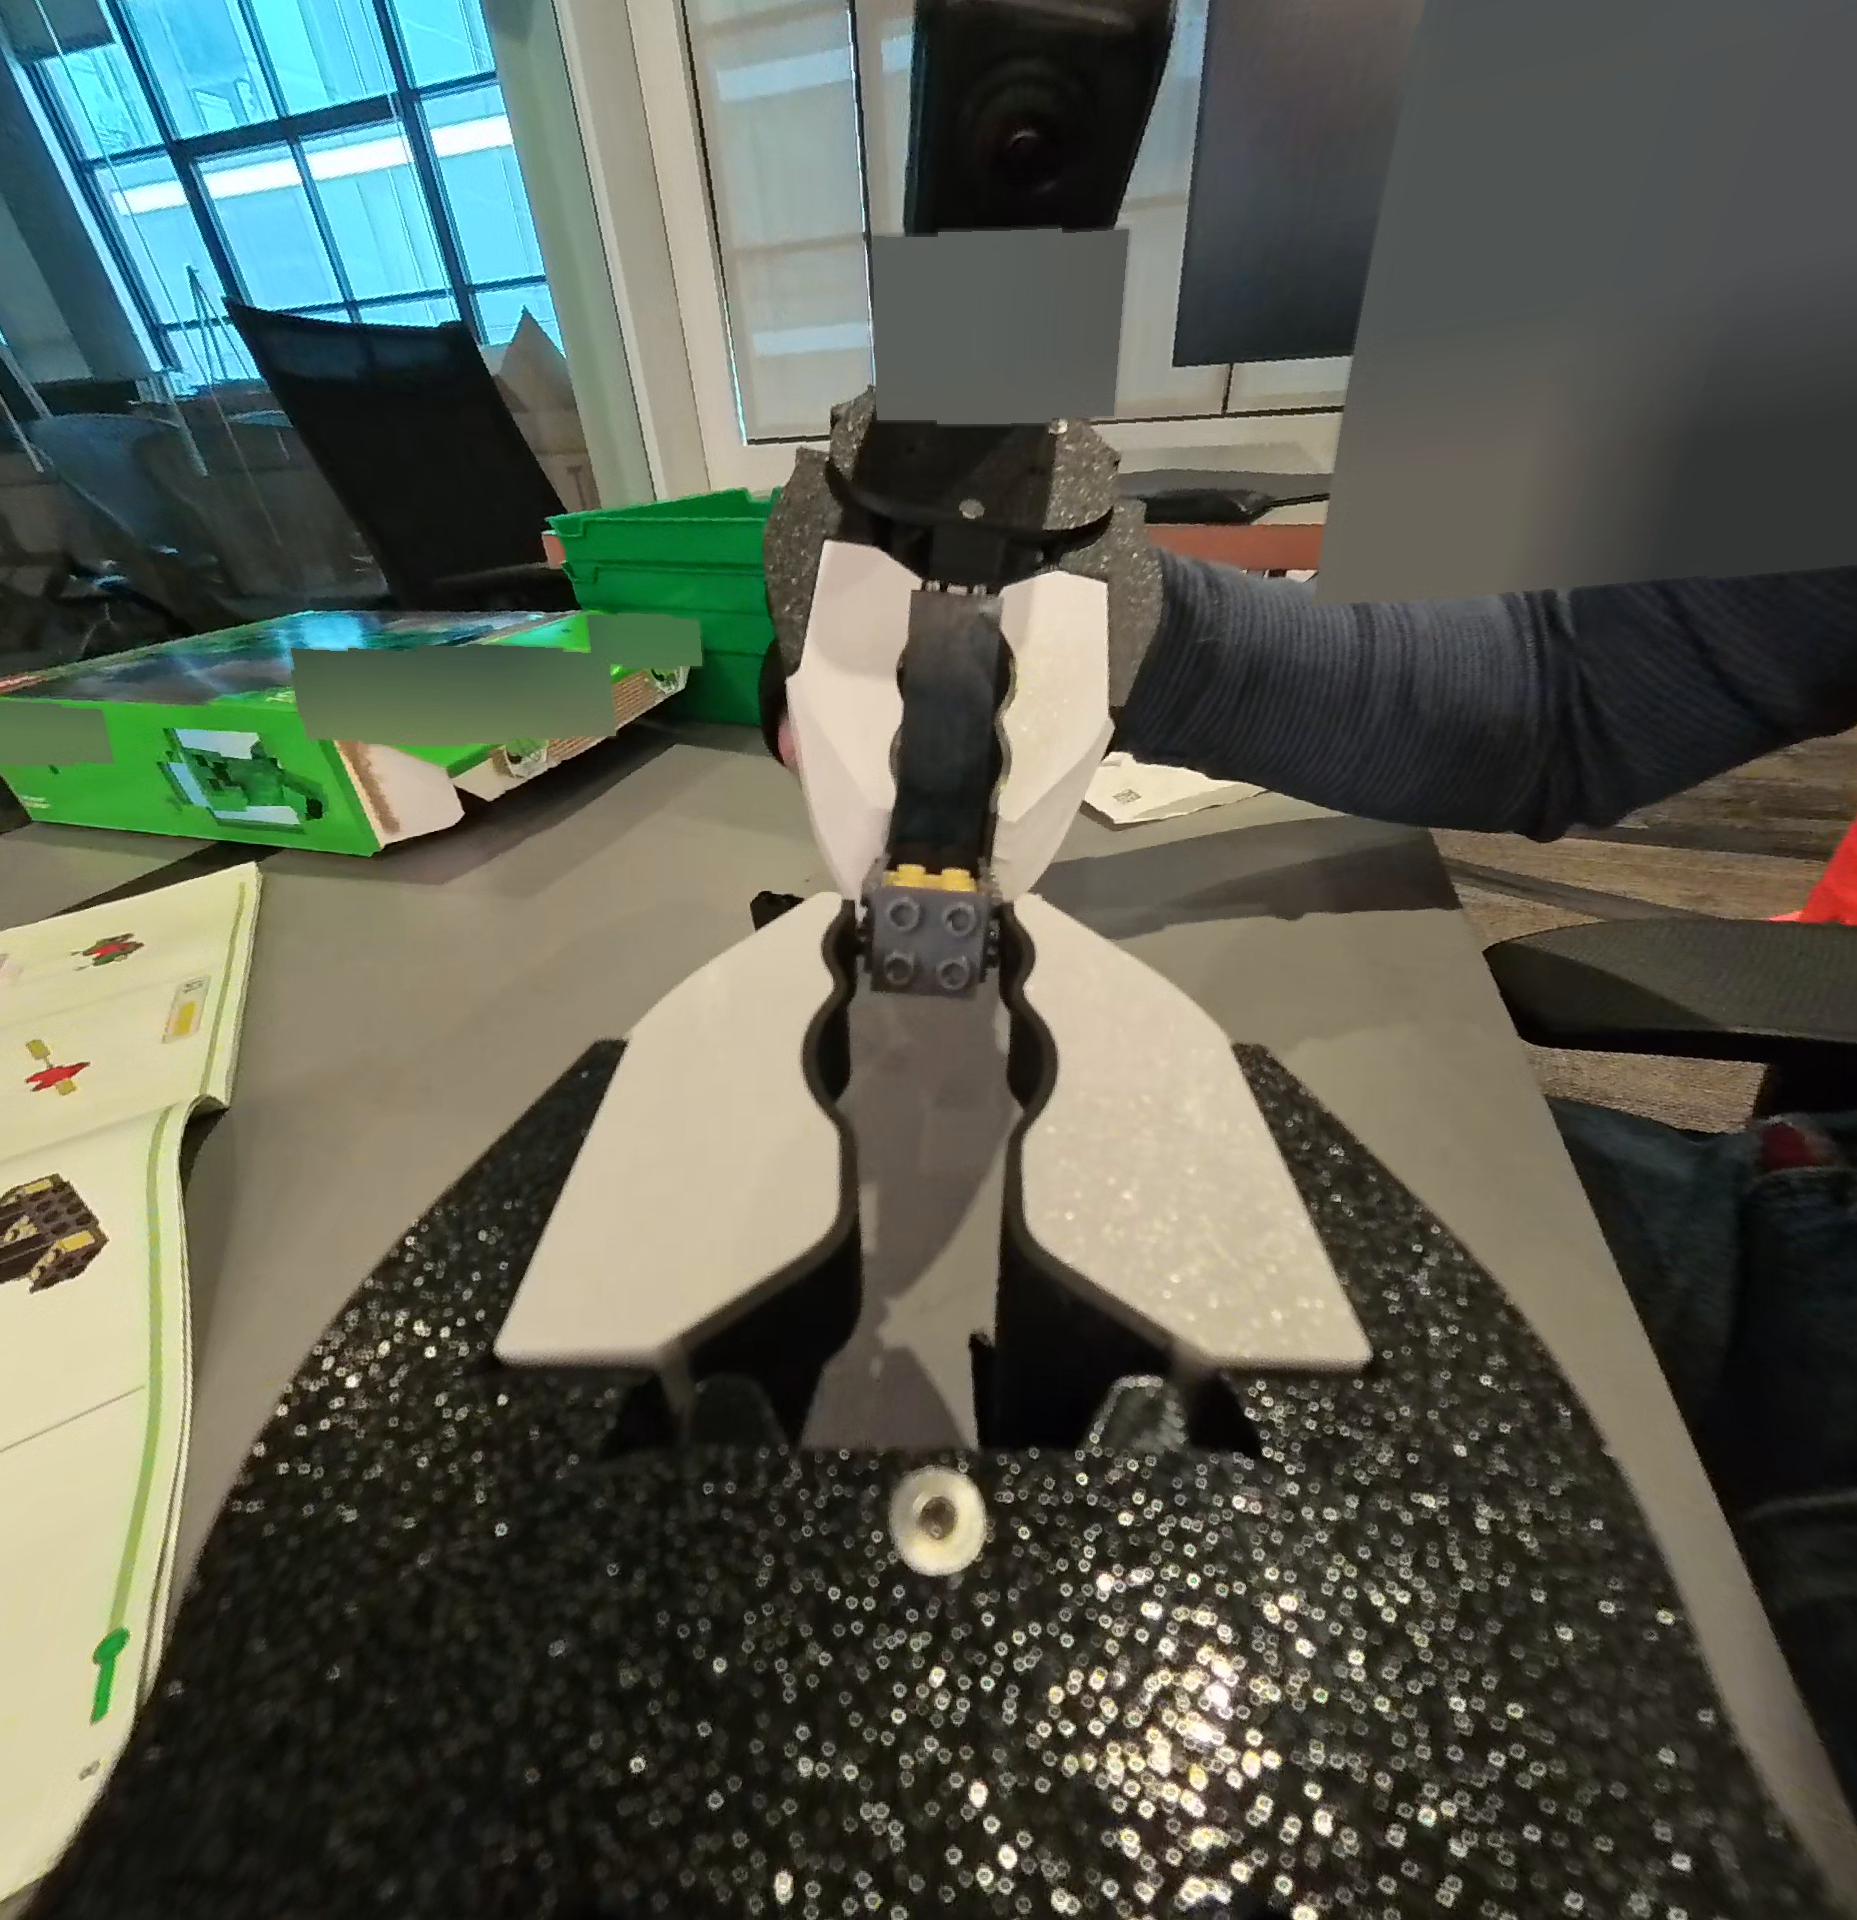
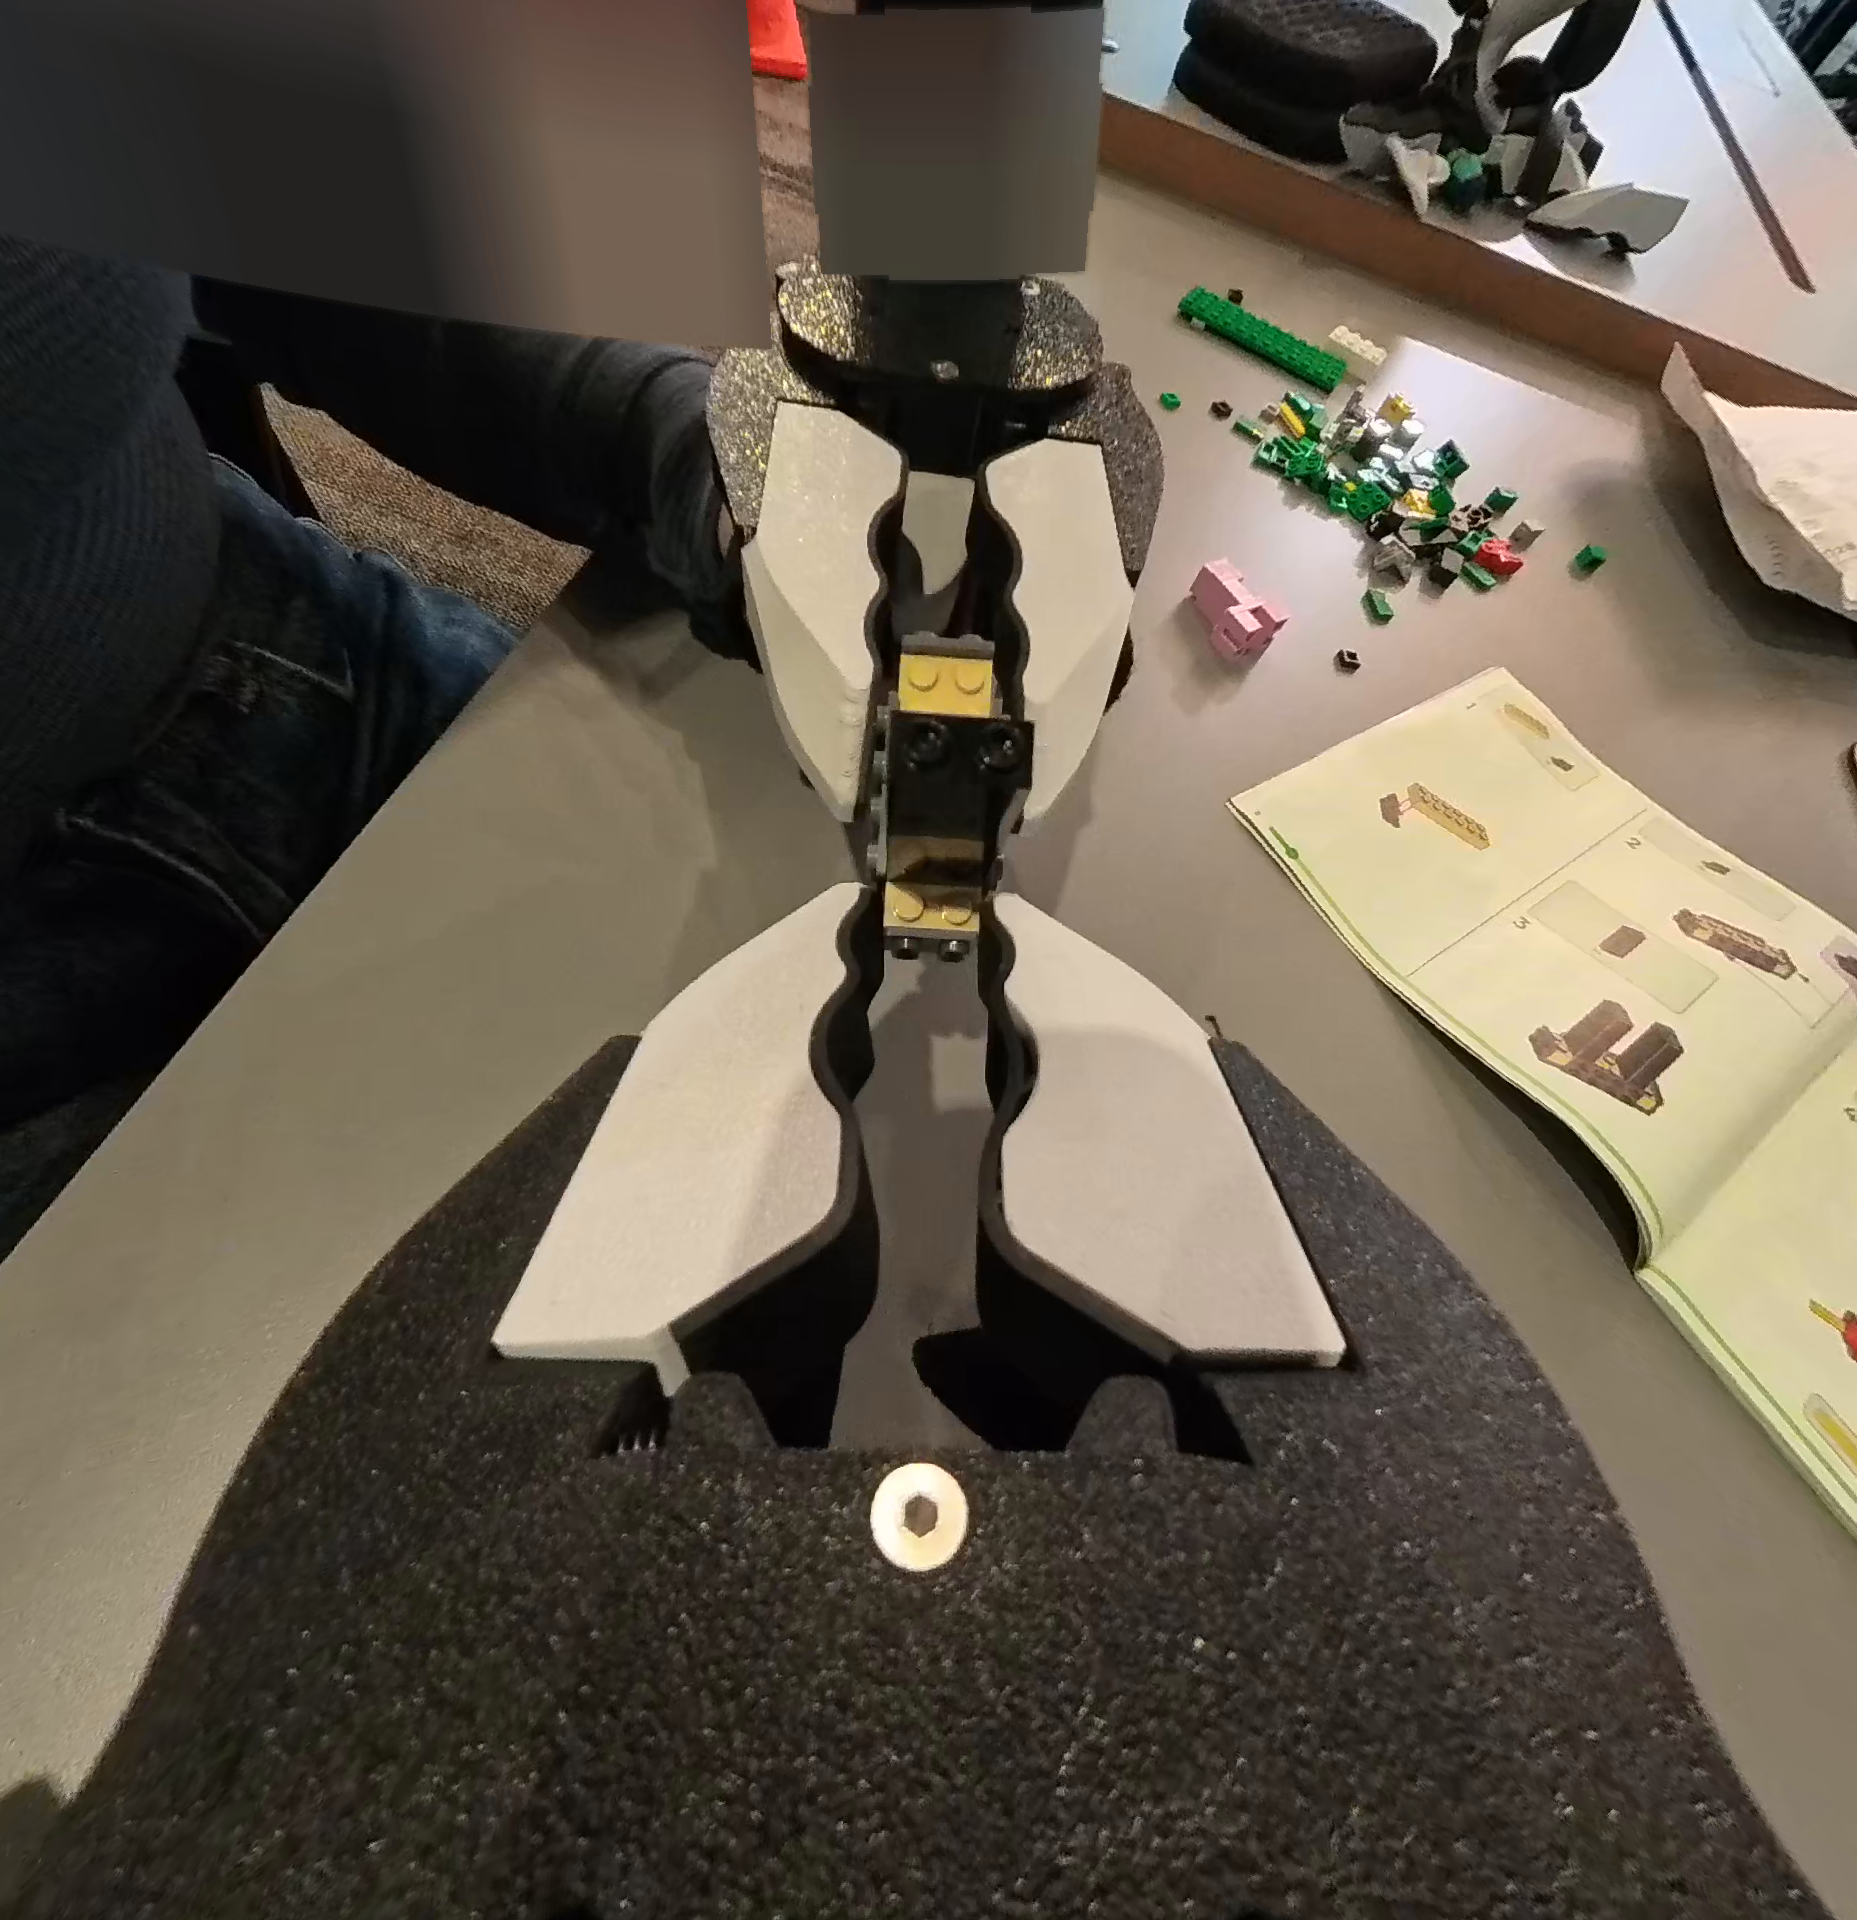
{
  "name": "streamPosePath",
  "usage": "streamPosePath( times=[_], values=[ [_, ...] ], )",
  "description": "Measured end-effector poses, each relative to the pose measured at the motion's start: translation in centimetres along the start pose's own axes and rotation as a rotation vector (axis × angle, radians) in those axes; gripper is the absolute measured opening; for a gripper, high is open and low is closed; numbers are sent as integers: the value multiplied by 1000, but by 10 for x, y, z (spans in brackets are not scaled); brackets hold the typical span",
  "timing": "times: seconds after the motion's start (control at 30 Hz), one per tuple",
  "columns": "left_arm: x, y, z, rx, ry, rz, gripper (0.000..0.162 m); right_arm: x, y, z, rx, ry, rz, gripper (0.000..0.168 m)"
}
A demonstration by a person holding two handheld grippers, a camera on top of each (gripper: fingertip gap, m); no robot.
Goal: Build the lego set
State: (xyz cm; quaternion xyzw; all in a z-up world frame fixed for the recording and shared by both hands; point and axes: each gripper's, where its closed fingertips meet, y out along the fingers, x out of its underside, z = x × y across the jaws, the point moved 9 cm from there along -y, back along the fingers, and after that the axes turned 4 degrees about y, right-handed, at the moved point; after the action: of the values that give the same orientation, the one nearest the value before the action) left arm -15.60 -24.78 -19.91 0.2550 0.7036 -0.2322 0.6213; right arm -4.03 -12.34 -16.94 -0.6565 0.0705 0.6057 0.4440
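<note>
Lego build [image 2: 939, 800] held in the air above the grey table [image 2: 404, 935], pinched between both grippers, which meet tip to tip. It is a small stack of grey, black and yellow bricks.

Left wrist view: left gripper [image 1: 929, 940] closed on a grey four-stud block [image 1: 929, 948], studs facing the camera, a yellow piece showing just behind it. Right gripper [image 1: 939, 821] comes in from the far side, its white fingers [image 1: 851, 748] closed around the other end of the same build. A dark sleeve [image 1: 1423, 696] runs off to the right behind it.

Right wrist view: right gripper [image 2: 929, 920] clamped on the near end, where a yellow plate [image 2: 929, 907] sits over grey studs. Left gripper [image 2: 939, 717] grips the far end, around a black brick [image 2: 960, 750] and a second yellow plate [image 2: 945, 681].

On the table: open booklet [image 2: 1589, 997] to the right, pink model [image 2: 1230, 608] beyond it, pile of loose bricks [image 2: 1402, 488] farther back, mostly green, with a long green plate [image 2: 1262, 338] near it. Green box [image 1: 280, 748] and green trays [image 1: 664, 582] at the far edge in the left wrist view.
</note>
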Motion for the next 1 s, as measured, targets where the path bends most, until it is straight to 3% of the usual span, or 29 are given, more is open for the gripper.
streamPosePath(
  times=[1.0],
  values=[
    [-1,0,3,-10,38,33,26,-1,1,0,-26,16,30,17]
  ],
)
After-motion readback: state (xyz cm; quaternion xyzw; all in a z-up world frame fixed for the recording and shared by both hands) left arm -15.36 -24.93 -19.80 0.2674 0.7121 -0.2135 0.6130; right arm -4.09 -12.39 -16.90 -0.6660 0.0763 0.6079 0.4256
